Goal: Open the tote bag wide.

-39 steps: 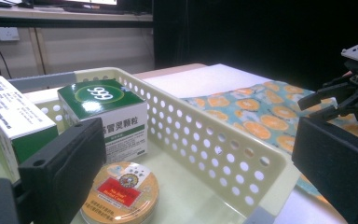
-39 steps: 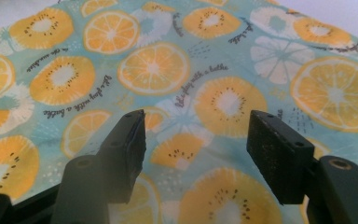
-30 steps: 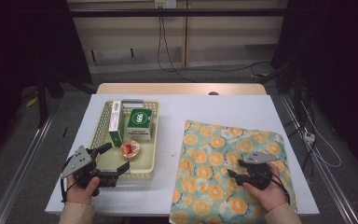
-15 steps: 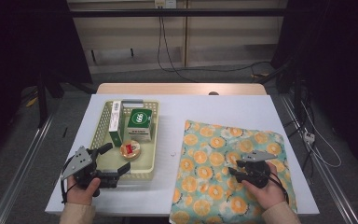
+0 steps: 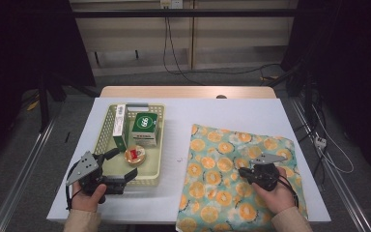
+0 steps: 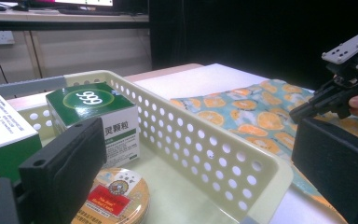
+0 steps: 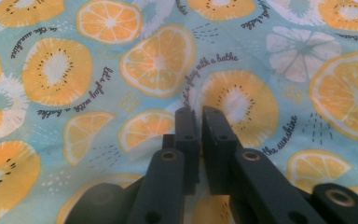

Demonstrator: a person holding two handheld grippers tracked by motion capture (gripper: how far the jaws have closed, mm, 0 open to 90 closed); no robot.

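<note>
Orange-printed cloth (image 5: 241, 179) lies flat right of the basket (image 5: 157, 145); the right gripper (image 5: 244, 172), jaws nearly closed, rests on it. The left gripper (image 5: 121, 166), jaws wide, straddles the basket's corner, seemingly aiming at the round tin (image 5: 135, 155).

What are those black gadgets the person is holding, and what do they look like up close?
Each is a hand-held gripper, left and right: matte black, with two blocky jaws joined by screwed arms. A grey three-cornered plate with small holes tops each one, and a black cable trails from the right one. The sleeves are beige.
</note>
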